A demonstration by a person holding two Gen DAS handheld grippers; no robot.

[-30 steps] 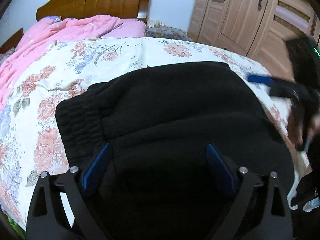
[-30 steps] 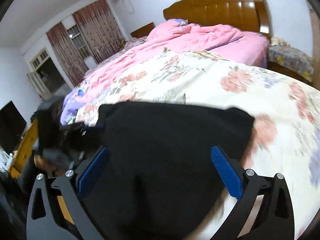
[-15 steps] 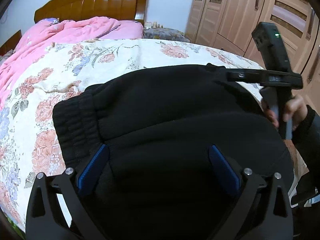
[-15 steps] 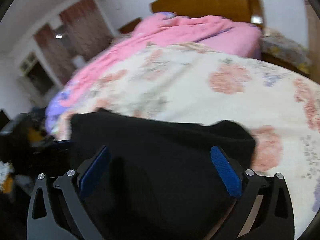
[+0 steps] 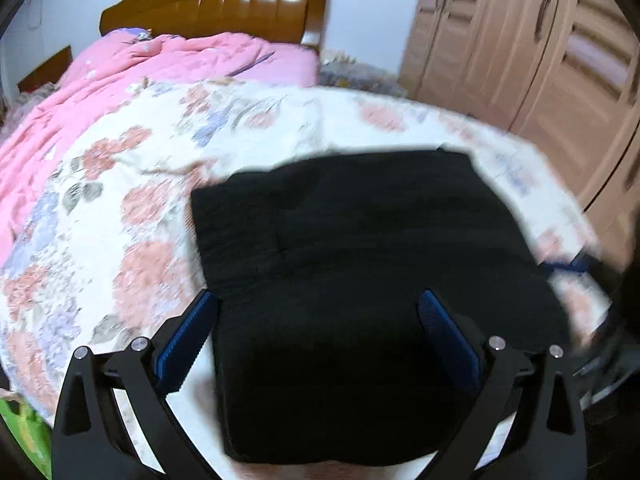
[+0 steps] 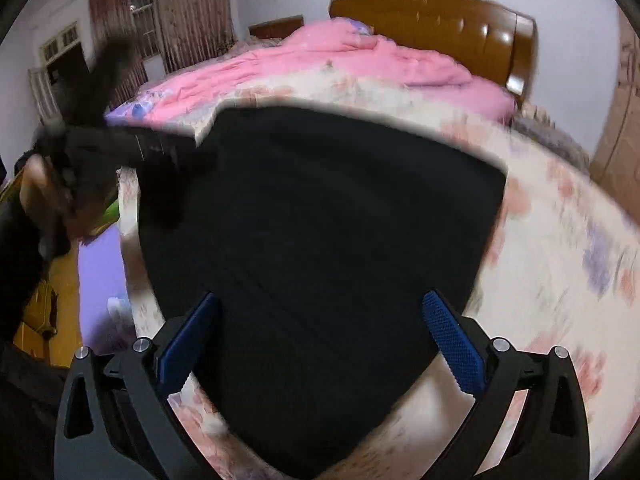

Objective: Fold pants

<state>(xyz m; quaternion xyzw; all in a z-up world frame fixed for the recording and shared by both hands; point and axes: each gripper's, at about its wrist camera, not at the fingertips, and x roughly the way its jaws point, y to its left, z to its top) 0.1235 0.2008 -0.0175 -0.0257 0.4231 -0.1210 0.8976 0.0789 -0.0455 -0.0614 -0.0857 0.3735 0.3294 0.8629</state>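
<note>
Both grippers I hold with fingers spread apart, nothing between them: the left gripper (image 5: 316, 336) and the right gripper (image 6: 320, 336) sit low in their frames over the black pants (image 5: 360, 264). Those pants lie folded into a thick block on the floral bedspread (image 5: 100, 248), centre frame. A pink quilt (image 6: 340, 64) fills the upper part.

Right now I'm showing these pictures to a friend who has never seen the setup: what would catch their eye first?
The black pants, folded into a compact block, dominate the middle of both views, lying on the floral bedspread. Behind them a pink quilt is heaped against the glossy wooden headboard. At the bottom of each view, blue-padded tongs stand wide open, left and right, holding nothing.
</note>
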